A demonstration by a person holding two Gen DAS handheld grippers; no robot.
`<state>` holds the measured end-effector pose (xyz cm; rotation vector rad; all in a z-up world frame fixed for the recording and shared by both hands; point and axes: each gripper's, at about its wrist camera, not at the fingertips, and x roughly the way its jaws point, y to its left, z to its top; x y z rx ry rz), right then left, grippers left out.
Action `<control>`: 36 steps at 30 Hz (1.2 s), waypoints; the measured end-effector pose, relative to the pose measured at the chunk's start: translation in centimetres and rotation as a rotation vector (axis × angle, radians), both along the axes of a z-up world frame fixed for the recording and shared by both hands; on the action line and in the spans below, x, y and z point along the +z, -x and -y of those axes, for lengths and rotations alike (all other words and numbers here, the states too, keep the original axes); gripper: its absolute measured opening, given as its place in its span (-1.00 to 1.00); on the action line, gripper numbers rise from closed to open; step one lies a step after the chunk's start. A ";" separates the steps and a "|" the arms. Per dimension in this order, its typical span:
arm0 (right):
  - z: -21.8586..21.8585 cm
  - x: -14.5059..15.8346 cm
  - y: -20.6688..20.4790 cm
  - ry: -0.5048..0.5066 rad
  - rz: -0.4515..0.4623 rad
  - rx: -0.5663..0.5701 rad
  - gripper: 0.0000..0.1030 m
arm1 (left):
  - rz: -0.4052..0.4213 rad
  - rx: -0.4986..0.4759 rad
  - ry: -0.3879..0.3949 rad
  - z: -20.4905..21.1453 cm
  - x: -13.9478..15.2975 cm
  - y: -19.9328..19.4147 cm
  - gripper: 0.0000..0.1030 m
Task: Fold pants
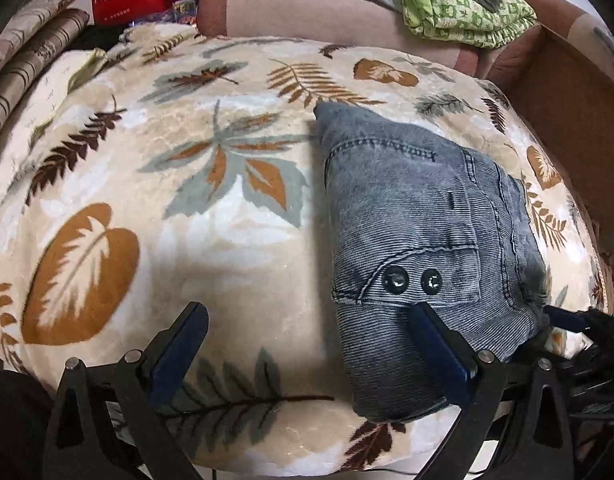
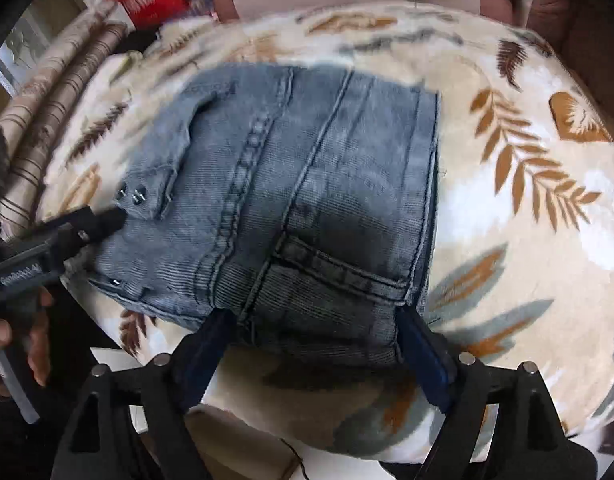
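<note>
Now, left wrist view: the folded, faded blue-grey corduroy-like denim pants (image 1: 419, 220) lie as a compact packet on the cream plush blanket with brown and grey leaf print (image 1: 227, 232), toward its right side.
Left gripper (image 1: 311, 332): spread wide, nothing pinched — one finger rests over the packet's near edge, the other on bare blanket.
Pants detail: two dark snap buttons (image 1: 413, 280) beside a stitched pocket.
Right wrist view: right gripper (image 2: 319, 332) — unclenched, fingers straddling the near edge of the bundle, no pad visibly pressing.
Step advice: I'd lift both tools straight up, clear of the cloth, so the layers stay stacked.
Look: seams aligned, edges fairly square, picture slightly blurred.
</note>
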<state>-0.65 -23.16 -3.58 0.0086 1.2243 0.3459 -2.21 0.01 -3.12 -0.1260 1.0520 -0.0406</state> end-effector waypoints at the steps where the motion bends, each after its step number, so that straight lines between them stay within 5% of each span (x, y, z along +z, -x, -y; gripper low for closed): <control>1: 0.1 0.6 -0.2 -0.027 -0.007 -0.003 0.67 | 0.005 0.007 0.021 -0.3 0.3 0.0 0.96; 6: 6.4 2.8 -1.7 -0.316 -0.047 -0.134 0.67 | 0.061 0.040 0.139 -2.0 2.2 -1.1 0.96; 12: 10.6 0.2 -5.0 -0.552 -0.195 -0.240 0.67 | -0.100 0.009 0.389 -2.0 -1.1 -6.1 0.94; 14: 10.0 -0.9 -6.0 -0.599 -0.247 -0.209 0.67 | -0.135 0.007 0.416 -1.3 -2.0 -6.8 0.94; 21: 9.5 -3.3 -6.6 -0.627 -0.303 -0.238 0.69 | -0.134 -0.075 0.377 0.8 -2.4 -7.6 0.92; 23: 9.5 -3.9 -7.4 -0.651 -0.309 -0.252 0.68 | -0.132 -0.076 0.366 1.0 -2.5 -8.0 0.76; 25: 8.5 -3.6 -7.5 -0.610 -0.293 -0.211 0.61 | -0.145 -0.091 0.364 1.5 -2.5 -8.2 0.27; 27: 7.4 -3.4 -7.7 -0.567 -0.286 -0.191 0.35 | -0.138 -0.086 0.329 1.5 -2.5 -8.3 0.11; 32: 8.6 -4.6 -8.1 -0.568 -0.306 -0.265 0.27 | -0.120 -0.084 0.321 1.6 -2.7 -8.1 0.18; 34: 7.2 -3.5 -7.6 -0.467 -0.252 -0.196 -0.01 | -0.112 -0.091 0.293 1.8 -2.6 -8.0 0.09; 35: 6.5 -2.9 -7.2 -0.418 -0.233 -0.174 -0.38 | -0.103 -0.100 0.272 2.0 -2.4 -7.8 0.00; 36: 6.2 -2.5 -6.9 -0.402 -0.216 -0.166 -0.48 | -0.087 -0.111 0.253 2.2 -1.9 -7.6 -0.20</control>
